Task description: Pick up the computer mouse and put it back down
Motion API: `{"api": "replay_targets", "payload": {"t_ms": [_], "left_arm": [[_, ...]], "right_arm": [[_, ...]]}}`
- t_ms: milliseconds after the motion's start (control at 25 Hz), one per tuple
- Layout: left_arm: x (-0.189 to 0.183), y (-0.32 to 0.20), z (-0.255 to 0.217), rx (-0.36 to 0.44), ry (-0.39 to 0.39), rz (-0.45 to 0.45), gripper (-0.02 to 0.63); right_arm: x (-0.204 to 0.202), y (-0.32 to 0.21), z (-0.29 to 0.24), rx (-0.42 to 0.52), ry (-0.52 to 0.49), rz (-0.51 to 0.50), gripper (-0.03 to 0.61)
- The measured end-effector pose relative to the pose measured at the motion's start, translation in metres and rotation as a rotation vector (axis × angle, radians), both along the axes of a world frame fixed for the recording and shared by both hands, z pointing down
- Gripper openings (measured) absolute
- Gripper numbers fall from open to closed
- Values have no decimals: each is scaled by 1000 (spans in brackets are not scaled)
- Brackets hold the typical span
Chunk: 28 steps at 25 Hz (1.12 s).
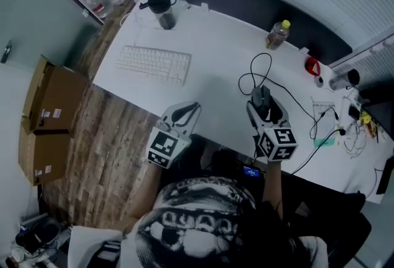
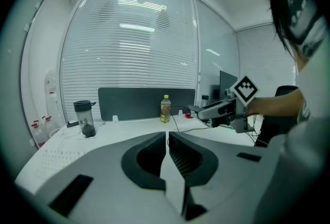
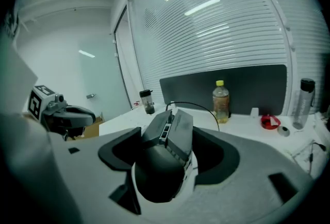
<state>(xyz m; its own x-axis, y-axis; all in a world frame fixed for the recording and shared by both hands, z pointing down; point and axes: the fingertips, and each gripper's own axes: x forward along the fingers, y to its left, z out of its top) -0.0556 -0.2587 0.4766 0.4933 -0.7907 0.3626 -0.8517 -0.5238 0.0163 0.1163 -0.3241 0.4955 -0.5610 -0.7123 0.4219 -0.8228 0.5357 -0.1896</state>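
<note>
Keyboard [image 1: 154, 63] lies at the left of the bench [image 1: 215, 39], with a dark tumbler [image 1: 163, 11] at the back edge. Neither is in play.

Left claw [image 1: 192, 108]: jaws pressed together, nothing between them. It hangs over the front edge of the bench, near the keyboard but apart from it. Low risk here, provided it stays out of the other arm's way.

Cable [image 1: 255, 73] loops on the bench behind the mouse and runs into its nose. This is the main worry. If the loop snags or goes taut on the way down, it can twist the mouse in the grip or drag it off its spot on release.

Right claw [image 1: 266, 111]: jaws spread wide and clamped on the flanks of the computer mouse [image 1: 261, 95]. The right gripper view shows the mouse [image 3: 165, 166] filling the gap, nose tilted up. It appears to be clear of the bench, near the front edge.

- The shell is smooth and rounded, so it may slide forward out of the pads if the tilt grows.
- Release from a height: it lands hard or rolls onto its side.
- Set-down too near the front edge: it could tip off.
- Set-down on top of the cable: it sits crooked.

Drink bottle [image 1: 278, 34] stands just beyond the loop. A tugged cable could nudge it.
</note>
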Motion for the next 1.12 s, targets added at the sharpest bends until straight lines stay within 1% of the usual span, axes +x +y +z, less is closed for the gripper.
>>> {"api": "replay_targets", "payload": {"t_ms": [80,200,320,440,600,760,880,1040,1080,1120], "left_arm": [[-16,-2,1,1,5,-18,17],[-40,-5,1,3,3,-43,17],[-63,-7,1,2,1,-66,17],[-84,-10,1,2,-3,-84,17],[-106,-11,3,-6,-7,-103,17],[-124,-12,7,-16,-11,-114,17],[-132,-12,10,-23,-10,-109,17],[-138,-15,10,-25,1,-85,17],[-138,-16,10,-25,6,-74,17],[-138,-17,10,-26,10,-61,17]], "right_arm": [[-33,-16,10,-11,-21,-37,310],[-82,-37,43,-69,-36,-85,310],[-123,-49,84,-129,13,-127,310],[-149,-53,125,-183,86,-143,310],[-162,-48,165,-254,151,-127,310],[-164,-43,187,-297,175,-104,310],[-165,-43,189,-291,178,-89,310],[-168,-44,189,-294,157,-77,313],[-168,-43,188,-306,144,-72,321],[-168,-41,185,-317,127,-64,352]]}}
